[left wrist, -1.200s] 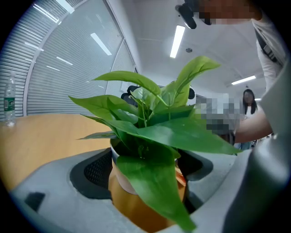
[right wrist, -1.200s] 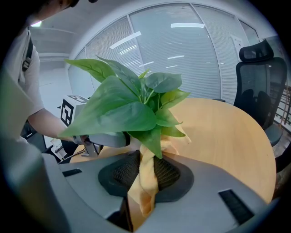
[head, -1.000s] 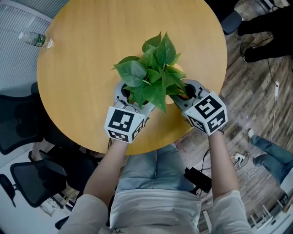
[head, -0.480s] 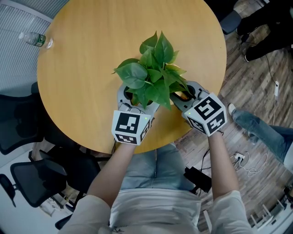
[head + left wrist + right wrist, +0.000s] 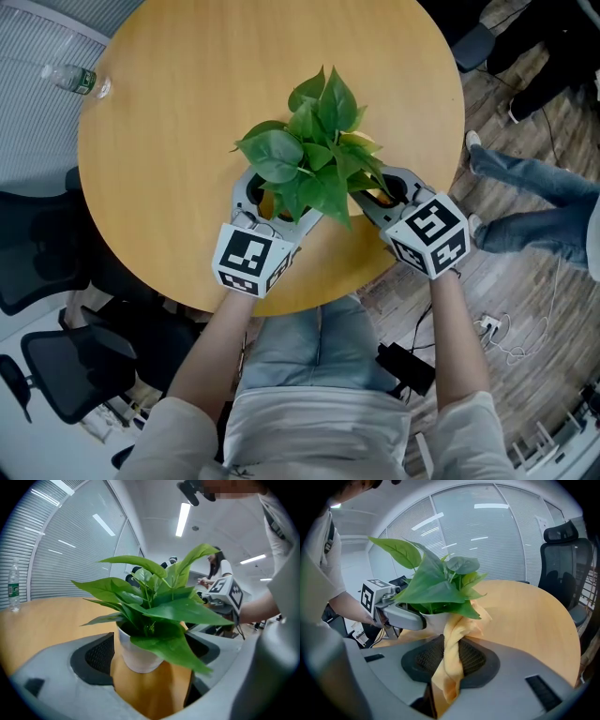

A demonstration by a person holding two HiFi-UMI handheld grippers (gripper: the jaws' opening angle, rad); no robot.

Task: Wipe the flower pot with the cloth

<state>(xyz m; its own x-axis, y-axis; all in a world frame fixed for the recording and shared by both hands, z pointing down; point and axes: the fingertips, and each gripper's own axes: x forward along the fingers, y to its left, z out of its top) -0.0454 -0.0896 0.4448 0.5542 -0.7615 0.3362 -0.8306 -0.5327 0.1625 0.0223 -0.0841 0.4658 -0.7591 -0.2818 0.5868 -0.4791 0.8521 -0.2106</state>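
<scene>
We judge the step in hand to be the wipe itself. To do it well, the right gripper (image 5: 450,663) should press the cloth (image 5: 452,639) flat to the pot wall and sweep round it under the leaves. The left gripper (image 5: 150,672) should meanwhile brace the pot so that it neither turns nor slides.

Right gripper: jaws pressed together on the yellow cloth, which is twisted into a rope between the pads. Its free end lies against the white wall of the flower pot (image 5: 435,618). In the head view this gripper (image 5: 384,192) sits at the pot's right side.

Left gripper: jaws spread wide, holding nothing. The flower pot (image 5: 137,654) stands in the gap between them. We cannot tell whether either pad touches it. The head view shows this gripper (image 5: 278,208) at the pot's near-left side.

The pot stands upright on the round wooden table (image 5: 187,112), close to the edge nearest the person. The plant (image 5: 314,150) spreads broad leaves over the pot and hides its rim from above, so we advise care not to snag the leaves.
</scene>
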